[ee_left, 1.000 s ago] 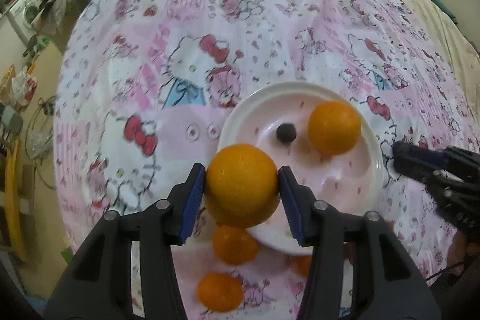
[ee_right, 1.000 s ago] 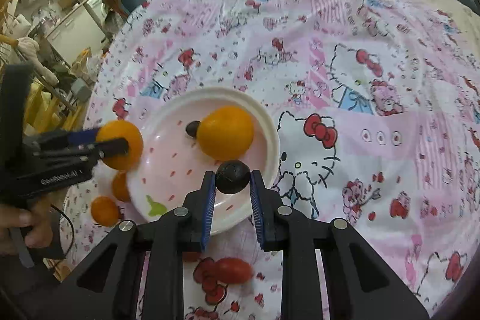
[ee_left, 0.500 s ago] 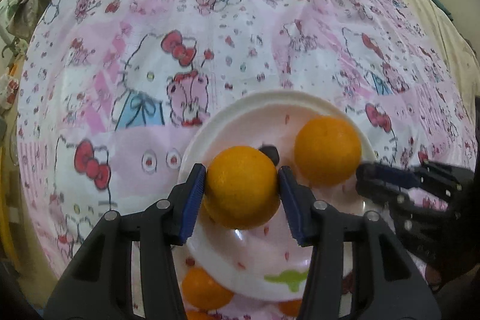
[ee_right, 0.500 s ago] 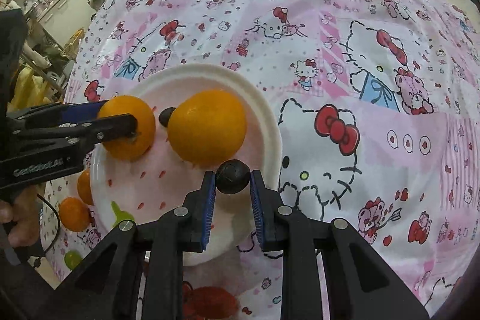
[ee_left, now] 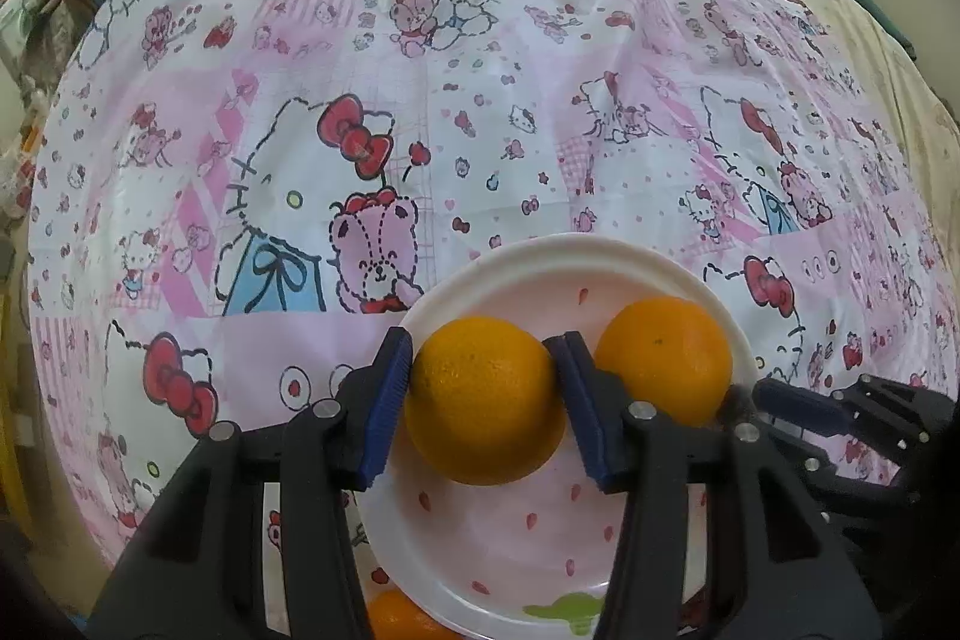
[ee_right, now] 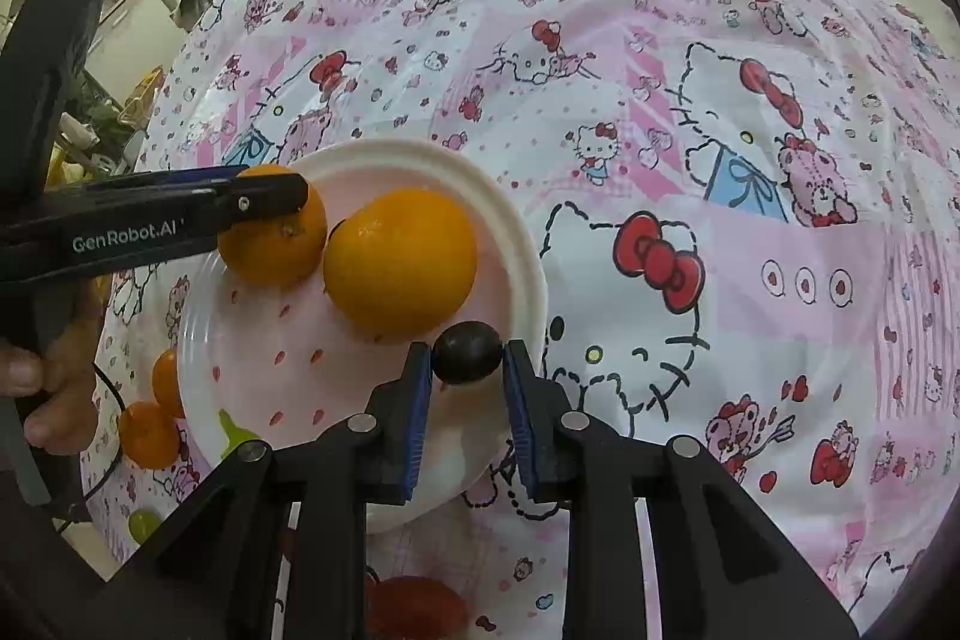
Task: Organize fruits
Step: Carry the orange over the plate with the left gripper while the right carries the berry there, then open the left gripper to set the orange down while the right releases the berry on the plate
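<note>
Now, over on the left, the left gripper (ee_left: 483,397) is pinching a round orange citrus fruit (ee_left: 485,400) between its blue pads, low over the white round plastic plate with small red flecks (ee_left: 600,259). It looks as if the fruit is at or just above the plate floor, though contact cannot be told. A clean finish here would be a gentle lowering until the fruit sits, then a slow spreading of the jaws, since a round fruit will likely roll toward the rim. Just right of it, a second, larger orange (ee_right: 401,265) already rests on the plate, close beside the held one, so the release wants to avoid a nudge.

Further right, the right gripper (ee_right: 467,382) is clamped on a small dark round berry-like fruit (ee_right: 467,353), poised above the plate's near rim. Setting it inward, away from the edge, seems wise.

Smaller oranges (ee_right: 149,433) lie off the plate on the pink cartoon-print cloth (ee_right: 720,130).

As for writing, "GenRobot.AI" reads in white on the left gripper's black side.
</note>
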Available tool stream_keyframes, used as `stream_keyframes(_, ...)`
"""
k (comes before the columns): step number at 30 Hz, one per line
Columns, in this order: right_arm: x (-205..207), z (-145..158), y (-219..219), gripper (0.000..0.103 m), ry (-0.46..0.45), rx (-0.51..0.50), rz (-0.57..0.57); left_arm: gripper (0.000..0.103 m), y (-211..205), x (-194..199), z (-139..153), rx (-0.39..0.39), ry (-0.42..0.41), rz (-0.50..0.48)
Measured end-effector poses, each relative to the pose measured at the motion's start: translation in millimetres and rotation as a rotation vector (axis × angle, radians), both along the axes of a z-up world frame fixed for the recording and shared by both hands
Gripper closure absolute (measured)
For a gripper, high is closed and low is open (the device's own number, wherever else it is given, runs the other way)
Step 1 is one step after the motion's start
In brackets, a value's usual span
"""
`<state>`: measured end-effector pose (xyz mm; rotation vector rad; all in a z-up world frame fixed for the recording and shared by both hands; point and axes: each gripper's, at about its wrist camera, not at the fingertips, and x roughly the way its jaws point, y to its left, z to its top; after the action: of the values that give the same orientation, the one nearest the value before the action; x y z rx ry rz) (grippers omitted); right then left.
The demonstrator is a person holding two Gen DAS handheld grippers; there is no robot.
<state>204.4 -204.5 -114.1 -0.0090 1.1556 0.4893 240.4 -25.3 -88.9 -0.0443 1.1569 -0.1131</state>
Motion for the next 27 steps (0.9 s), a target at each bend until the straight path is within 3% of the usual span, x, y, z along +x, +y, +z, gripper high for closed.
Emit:
stream_keyframes(8, -0.8, 4.4, -1.4, 0.075, 0.002, 0.016, -0.003, 0.055, 0.0, 1.5, 4.7, 0.005, -0.009, 0.001)
stream_keyframes(12, -1.0, 7.4, -6.8, 0.074, 0.005, 0.021, -0.017, 0.043, 2.9, 0.7, 7.7, 0.004, -0.014, 0.010)
stream_keyframes(14, -1.6, 8.8, -11.6, 0.070, 0.009, 0.027, -0.027, 0.038, 6.1, -0.5, 10.5, -0.014, -0.018, 0.017)
stream_keyframes(16, -2.1, 12.1, -16.0, 0.045, 0.002, 0.036, -0.040, 0.032, 10.0, -2.5, 15.1, -0.038, -0.027, 0.027)
stream_keyframes(18, -4.2, 19.2, -20.4, 0.034, -0.024, 0.061, -0.053, 0.025, 11.9, -5.0, 20.1, -0.041, -0.039, 0.034)
stream_keyframes(27, -16.1, 42.3, -31.4, 0.023, -0.054, 0.101, -0.078, 0.024, 19.4, -24.4, 39.0, -0.043, -0.073, 0.043)
